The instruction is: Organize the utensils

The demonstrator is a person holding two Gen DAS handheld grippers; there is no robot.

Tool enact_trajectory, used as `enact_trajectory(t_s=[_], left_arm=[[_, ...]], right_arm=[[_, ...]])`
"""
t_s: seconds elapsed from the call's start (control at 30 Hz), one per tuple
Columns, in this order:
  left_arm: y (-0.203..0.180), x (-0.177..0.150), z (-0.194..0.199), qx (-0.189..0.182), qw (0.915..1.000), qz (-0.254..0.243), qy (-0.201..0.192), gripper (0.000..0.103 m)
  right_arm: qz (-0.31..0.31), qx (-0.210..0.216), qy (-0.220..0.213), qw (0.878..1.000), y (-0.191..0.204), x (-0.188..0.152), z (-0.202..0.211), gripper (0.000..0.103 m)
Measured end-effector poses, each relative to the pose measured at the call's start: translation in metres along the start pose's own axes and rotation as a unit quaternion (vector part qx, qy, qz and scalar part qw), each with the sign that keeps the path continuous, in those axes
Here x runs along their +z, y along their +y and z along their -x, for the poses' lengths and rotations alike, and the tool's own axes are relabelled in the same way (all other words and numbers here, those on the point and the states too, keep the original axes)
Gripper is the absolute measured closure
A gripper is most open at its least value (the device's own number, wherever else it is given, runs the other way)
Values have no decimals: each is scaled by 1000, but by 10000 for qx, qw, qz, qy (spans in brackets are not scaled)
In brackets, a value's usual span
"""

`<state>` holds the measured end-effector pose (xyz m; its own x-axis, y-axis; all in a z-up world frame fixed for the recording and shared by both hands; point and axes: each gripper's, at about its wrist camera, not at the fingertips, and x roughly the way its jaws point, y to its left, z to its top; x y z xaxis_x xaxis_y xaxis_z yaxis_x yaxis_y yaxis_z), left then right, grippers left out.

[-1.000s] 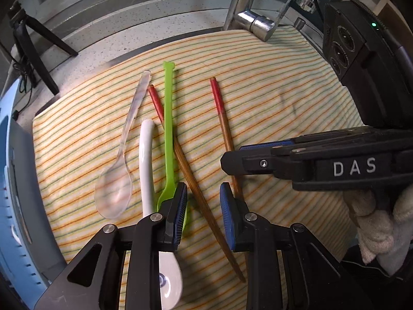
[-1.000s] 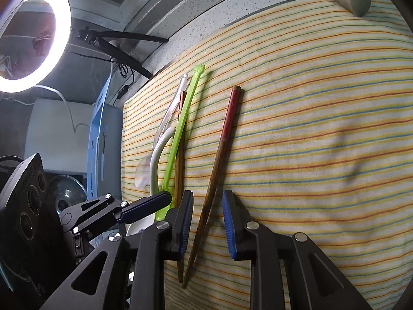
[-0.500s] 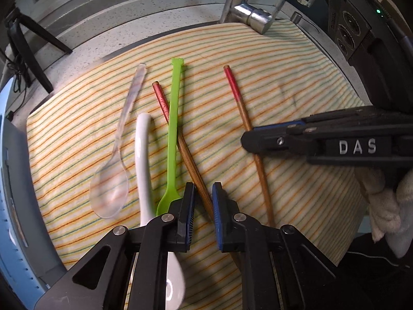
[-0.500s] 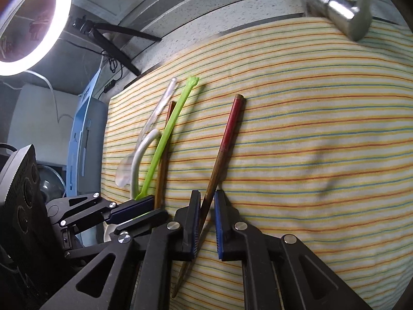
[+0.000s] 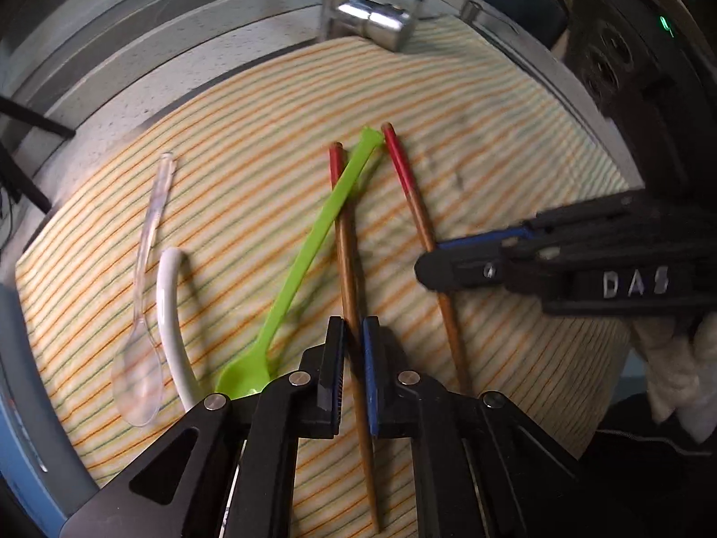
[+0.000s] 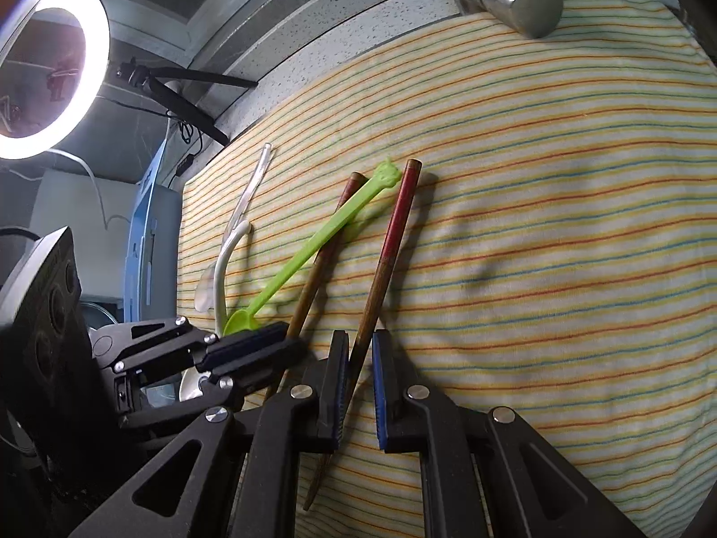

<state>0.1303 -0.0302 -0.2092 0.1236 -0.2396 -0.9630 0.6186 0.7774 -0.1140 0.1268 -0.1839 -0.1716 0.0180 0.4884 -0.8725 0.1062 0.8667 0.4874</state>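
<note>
On the yellow cloth with thin orange and green stripes (image 5: 251, 188), the left gripper (image 5: 354, 372) is clamped on the left brown wooden chopstick with a red top (image 5: 346, 242), low on its shaft, while the right gripper (image 6: 358, 385) is pinched on the right matching red-topped chopstick (image 6: 385, 264) at about the same height. Both sticks lie side by side near the cloth's middle, red ends far, tapered tips near. They look light, stiff and smooth, so a grip around mid-shaft should keep them from pivoting; the thin tips would likely slip between the pads. The lime-green plastic spoon (image 5: 313, 242) lies across the left chopstick, its handle tip close to the right stick's red end, and will probably ride along if that stick is lifted. To the left rest the clear plastic spoon (image 5: 143, 278) and the white ceramic spoon (image 5: 172, 314). Compared with 0.5 s ago, the 2 chopsticks have been drawn closer and nearly parallel, and the green spoon has swung from straight to diagonal; 1 s ago both grippers stood open.
</note>
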Motion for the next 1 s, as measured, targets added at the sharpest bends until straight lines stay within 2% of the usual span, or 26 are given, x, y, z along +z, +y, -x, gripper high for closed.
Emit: enact_trajectory(t_s=[0.07, 0.27, 0.4, 0.6, 0.8, 1.0], left_arm=[[-2, 1, -4, 81, 9999, -32, 78, 95], [2, 6, -9, -94, 9999, 74, 87, 96], [12, 5, 0, -709, 9960, 542, 25, 97], [9, -5, 15, -1226, 9897, 735, -102, 97], [1, -12, 37, -1228, 9895, 616, -441, 97], [16, -20, 56, -1214, 9870, 753, -741, 97]], right_arm=[[-77, 33, 14, 10000, -5, -1, 2, 94], [-140, 71, -6, 9999, -5, -2, -2, 94], [-361, 320, -26, 9988, -11, -5, 2, 95], [-533, 554, -203, 9968, -17, -12, 25, 96], [-699, 639, -491, 9943, -26, -19, 56, 97], [-666, 671, -691, 9931, -18, -21, 75, 97]])
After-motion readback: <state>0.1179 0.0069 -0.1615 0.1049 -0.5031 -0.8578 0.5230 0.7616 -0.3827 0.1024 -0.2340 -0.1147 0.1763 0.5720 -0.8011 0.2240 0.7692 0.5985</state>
